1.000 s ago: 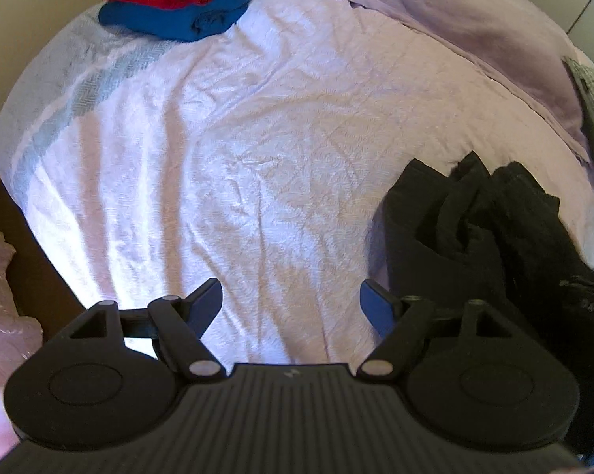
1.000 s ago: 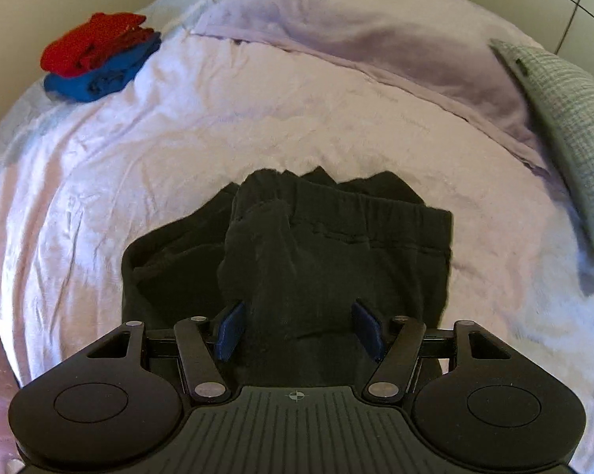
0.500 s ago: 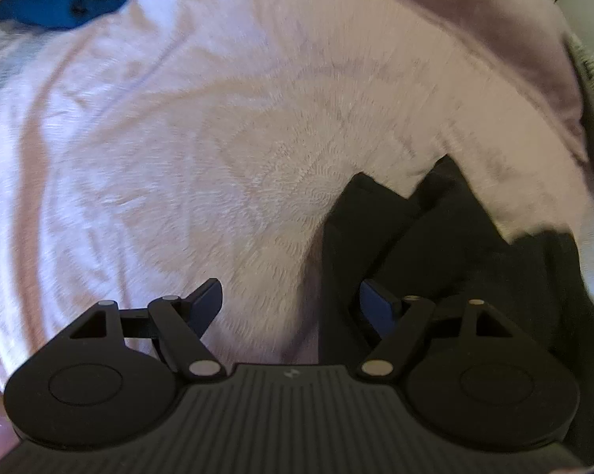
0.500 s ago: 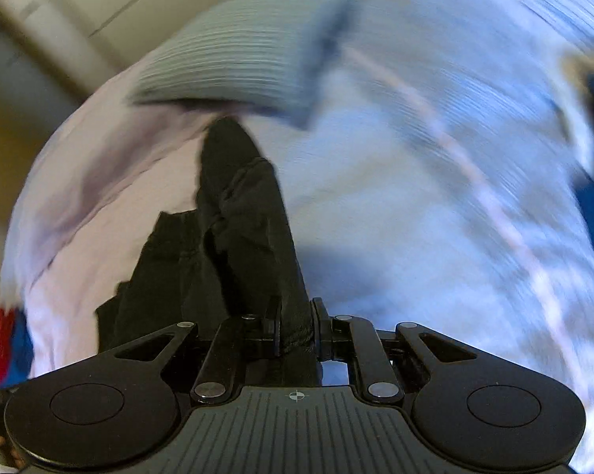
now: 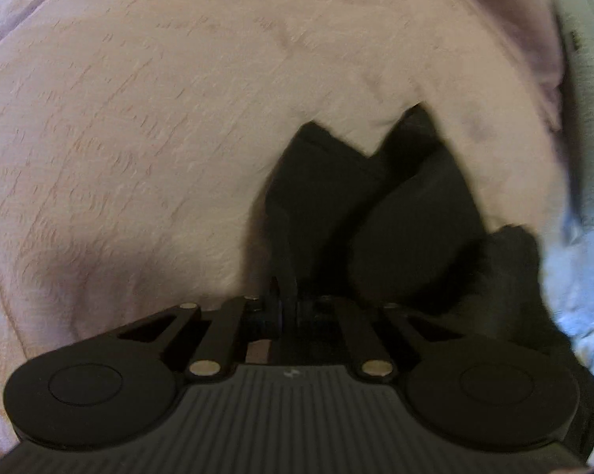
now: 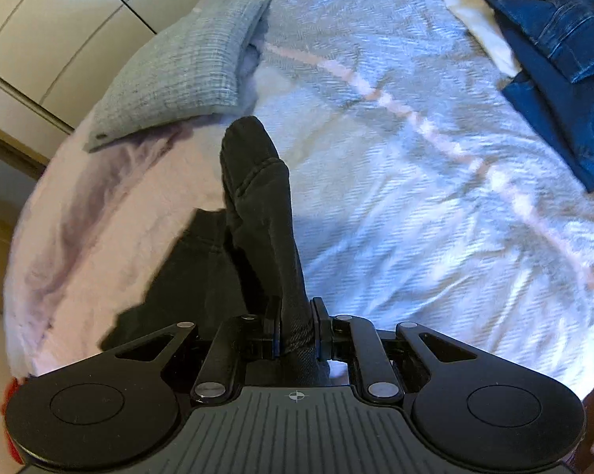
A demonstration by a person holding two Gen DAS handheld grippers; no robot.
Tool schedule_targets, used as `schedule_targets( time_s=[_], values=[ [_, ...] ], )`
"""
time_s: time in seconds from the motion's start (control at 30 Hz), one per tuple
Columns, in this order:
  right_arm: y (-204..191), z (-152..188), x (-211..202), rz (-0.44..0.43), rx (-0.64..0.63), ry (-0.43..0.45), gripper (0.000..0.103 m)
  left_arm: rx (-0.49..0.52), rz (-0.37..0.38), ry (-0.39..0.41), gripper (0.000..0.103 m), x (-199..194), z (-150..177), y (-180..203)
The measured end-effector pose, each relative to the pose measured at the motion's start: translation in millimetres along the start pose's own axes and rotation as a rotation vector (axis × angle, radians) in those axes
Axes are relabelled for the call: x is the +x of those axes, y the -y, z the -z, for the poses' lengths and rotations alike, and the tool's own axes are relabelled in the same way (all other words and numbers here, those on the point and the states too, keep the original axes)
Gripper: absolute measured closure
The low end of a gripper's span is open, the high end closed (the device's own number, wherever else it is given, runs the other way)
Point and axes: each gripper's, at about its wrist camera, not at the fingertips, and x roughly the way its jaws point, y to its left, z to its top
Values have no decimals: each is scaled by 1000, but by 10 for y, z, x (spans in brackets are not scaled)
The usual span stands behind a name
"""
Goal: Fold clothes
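A black garment [image 5: 376, 217] lies crumpled on the pale pink bed sheet [image 5: 139, 118]. My left gripper [image 5: 283, 300] points steeply down at the garment's left edge, and its jaws are closing to a tight pinch on a thin fold of the black cloth. In the right wrist view the black garment [image 6: 257, 197] rises in a bunched ridge from the bed into my right gripper [image 6: 295, 328], which is shut on a thick bundle of it. The rest of the cloth trails down to the left onto the sheet.
A grey woven pillow [image 6: 178, 79] lies beyond the garment. Folded blue jeans [image 6: 553, 39] rest on the blue-white blanket [image 6: 415, 197] at the far right. A bit of red clothing [image 6: 10, 395] shows at the lower left edge. Cream wardrobe doors [image 6: 40, 19] stand behind the bed.
My left gripper came down onto the garment's edge and went from wide open to pinched on it. My right gripper shut on the cloth, rolled and swung sideways, pulling the garment with it.
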Motion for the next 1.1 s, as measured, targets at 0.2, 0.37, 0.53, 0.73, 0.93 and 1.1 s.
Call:
schedule_targets(
  time_s=[0.2, 0.37, 0.53, 0.73, 0.93, 1.1],
  values=[
    [-551, -263, 15, -194, 93, 32, 90, 61, 36, 209, 100, -794, -575, 81],
    [-1226, -683, -85, -403, 180, 129, 91, 80, 8, 510, 100, -2130, -1342, 109],
    [-2075, -1177, -469, -662, 204, 266, 91, 58, 62, 789, 100, -3744, -1791, 73],
    [-3215, -1636, -1334, -932, 114, 447, 91, 97, 137, 1005, 100, -5154, -1804, 192],
    [-3153, -1357, -2029, -1013, 70, 662, 91, 151, 254, 1048, 95, -5415, -1318, -32],
    [-1875, -602, -1727, -769, 172, 647, 91, 175, 236, 829, 94, -4419, -606, -642]
  ],
)
